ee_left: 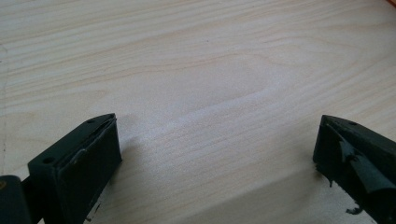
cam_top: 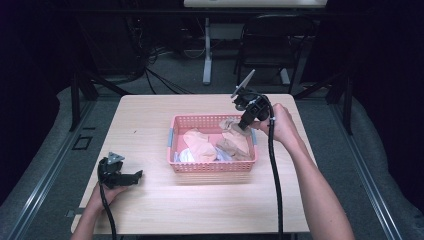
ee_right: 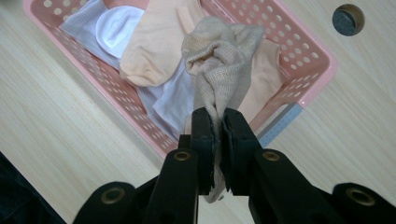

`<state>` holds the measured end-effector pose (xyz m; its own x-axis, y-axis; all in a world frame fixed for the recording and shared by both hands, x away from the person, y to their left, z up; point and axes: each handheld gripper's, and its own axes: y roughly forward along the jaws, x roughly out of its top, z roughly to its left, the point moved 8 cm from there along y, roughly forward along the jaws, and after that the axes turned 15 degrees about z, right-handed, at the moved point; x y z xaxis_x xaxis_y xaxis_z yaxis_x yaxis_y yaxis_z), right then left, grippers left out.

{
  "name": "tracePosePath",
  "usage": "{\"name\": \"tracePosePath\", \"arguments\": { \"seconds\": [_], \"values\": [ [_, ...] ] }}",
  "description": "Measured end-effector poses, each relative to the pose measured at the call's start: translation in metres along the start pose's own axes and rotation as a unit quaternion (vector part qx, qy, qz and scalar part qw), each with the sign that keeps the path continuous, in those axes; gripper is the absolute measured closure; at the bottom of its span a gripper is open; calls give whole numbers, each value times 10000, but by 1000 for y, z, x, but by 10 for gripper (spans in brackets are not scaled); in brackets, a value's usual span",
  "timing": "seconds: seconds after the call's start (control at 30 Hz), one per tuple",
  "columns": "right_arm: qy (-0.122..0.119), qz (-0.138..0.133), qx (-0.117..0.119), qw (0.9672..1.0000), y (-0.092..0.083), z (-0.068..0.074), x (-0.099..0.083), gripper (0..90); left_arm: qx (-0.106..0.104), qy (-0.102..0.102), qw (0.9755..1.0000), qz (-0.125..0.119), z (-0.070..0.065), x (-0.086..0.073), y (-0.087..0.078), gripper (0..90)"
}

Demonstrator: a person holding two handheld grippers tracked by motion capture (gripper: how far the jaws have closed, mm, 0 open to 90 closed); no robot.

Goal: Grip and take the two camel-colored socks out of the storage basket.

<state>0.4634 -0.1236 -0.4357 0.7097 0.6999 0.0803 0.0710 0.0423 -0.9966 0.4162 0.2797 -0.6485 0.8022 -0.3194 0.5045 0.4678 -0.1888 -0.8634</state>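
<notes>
A pink perforated basket (cam_top: 212,166) (ee_right: 308,44) stands at the table's middle, holding peach, white and pale lilac socks. My right gripper (cam_top: 243,127) (ee_right: 219,123) hovers over the basket's right end, shut on a beige sock (ee_right: 219,60) (cam_top: 234,140) that hangs bunched from its jaws above the other socks. A peach sock (ee_right: 149,42) (cam_top: 199,144) and a white sock (ee_right: 116,25) lie beneath it. My left gripper (cam_top: 136,176) (ee_left: 217,140) rests on the bare wood at the front left, jaws wide open with nothing between them.
The wooden table (cam_top: 150,125) has free room left of and in front of the basket. A round cable hole (ee_right: 348,18) sits in the tabletop near the basket. Beyond the far edge stand a black chair (cam_top: 272,47) and a white desk leg (cam_top: 207,50).
</notes>
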Motion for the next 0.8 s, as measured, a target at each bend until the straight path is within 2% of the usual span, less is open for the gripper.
{"name": "tracePosePath", "arguments": {
  "seconds": [0.4, 0.57, 0.73, 0.8],
  "values": [
    [296, -193, 12, 9994, -14, -20, -26, 841, 2, 0, 10000, -1, 0, 0, 0, 5],
    [393, -209, -7, 9990, -20, -32, -43, 840, 2, -6, 10000, -1, 0, 0, 0, 5],
    [625, -254, 37, 9977, -20, -48, -68, 841, 4, -9, 10000, -4, 0, 0, 0, 5],
    [642, -241, 46, 9976, -19, -50, -71, 841, 9, -33, 10000, -18, 0, 0, 0, 5]
  ]
}}
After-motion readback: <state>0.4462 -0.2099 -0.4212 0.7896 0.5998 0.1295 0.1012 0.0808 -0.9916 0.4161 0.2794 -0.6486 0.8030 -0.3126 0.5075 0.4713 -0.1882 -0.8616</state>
